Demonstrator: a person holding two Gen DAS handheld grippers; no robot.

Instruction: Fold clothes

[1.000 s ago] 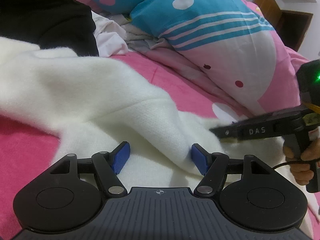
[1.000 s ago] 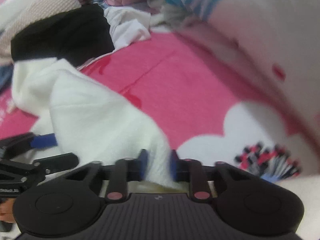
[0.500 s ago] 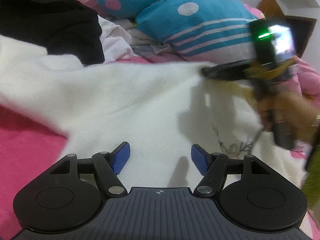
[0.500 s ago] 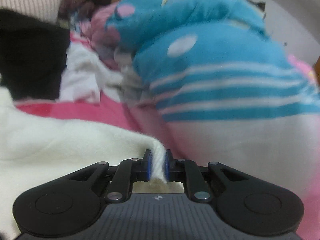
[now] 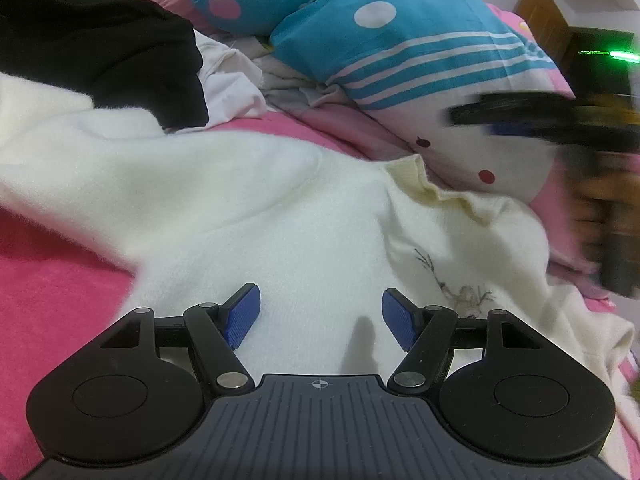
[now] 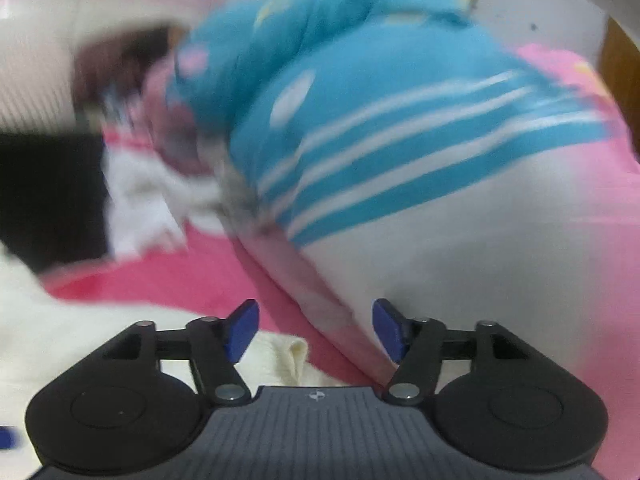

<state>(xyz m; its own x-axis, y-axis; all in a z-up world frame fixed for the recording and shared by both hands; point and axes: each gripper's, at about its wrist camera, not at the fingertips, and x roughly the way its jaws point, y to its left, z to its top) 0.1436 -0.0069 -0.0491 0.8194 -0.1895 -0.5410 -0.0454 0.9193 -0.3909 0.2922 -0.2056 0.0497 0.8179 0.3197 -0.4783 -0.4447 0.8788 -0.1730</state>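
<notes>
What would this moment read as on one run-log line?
right gripper: jaws opening, nothing between them | left gripper: open above white sweater | sweater cuff: lying free on bed

One white sweater (image 5: pixel 248 216), one black garment (image 5: pixel 100 52), one blue striped quilt (image 5: pixel 400 48) (pink-edged), two tongs (image 5: pixel 318 320) (image 6: pixel 312 326).

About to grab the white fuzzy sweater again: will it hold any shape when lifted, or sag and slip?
Probably floppy: the white sweater lies in soft rolls and its cuff is crumpled. Its fuzzy nap should grip the pads rather than slip. It looks bulky, so expect trailing fabric to drag on the pink sheet.
</notes>
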